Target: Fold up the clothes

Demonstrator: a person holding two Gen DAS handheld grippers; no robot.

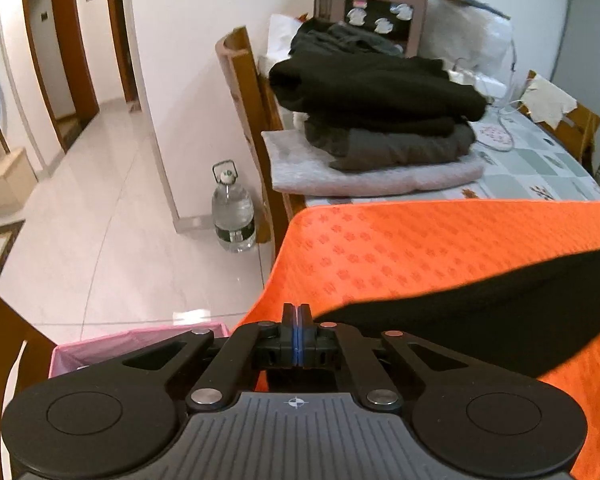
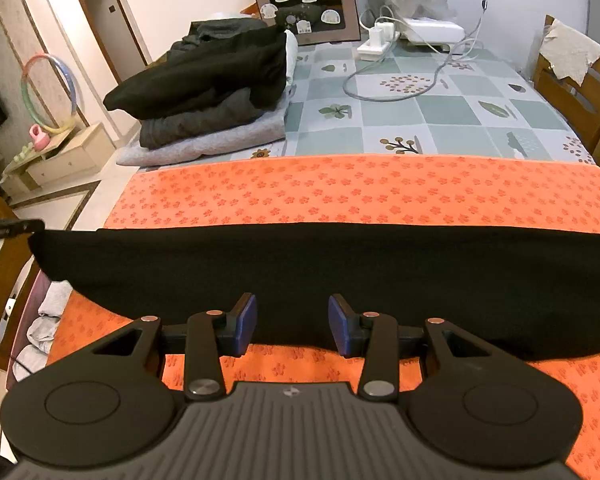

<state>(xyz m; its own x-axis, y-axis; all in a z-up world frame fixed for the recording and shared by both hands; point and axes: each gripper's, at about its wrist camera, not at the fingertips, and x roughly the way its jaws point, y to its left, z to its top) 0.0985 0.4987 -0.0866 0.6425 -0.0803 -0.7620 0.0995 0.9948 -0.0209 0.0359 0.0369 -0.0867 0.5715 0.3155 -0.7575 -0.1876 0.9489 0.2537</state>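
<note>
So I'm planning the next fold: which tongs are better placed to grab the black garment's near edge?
Right tongs: open, with the black garment edge between them. Left tongs are shut, at its corner.

Open mat ahead of me, clutter at the far left and back

Beyond the black garment (image 2: 320, 276) lying across my path, the orange mat (image 2: 360, 196) is bare to its far edge, and the checked tablecloth (image 2: 440, 116) past it gives passing room through the middle; on the far left a stack of folded clothes (image 2: 216, 100) blocks that corner, a cable (image 2: 380, 94) loops over the cloth toward the power strip (image 2: 374, 46) at the back, a chair (image 2: 576, 80) stands off the right edge, and by my left side a water bottle (image 1: 233, 210) sits on the floor beside the table
</note>
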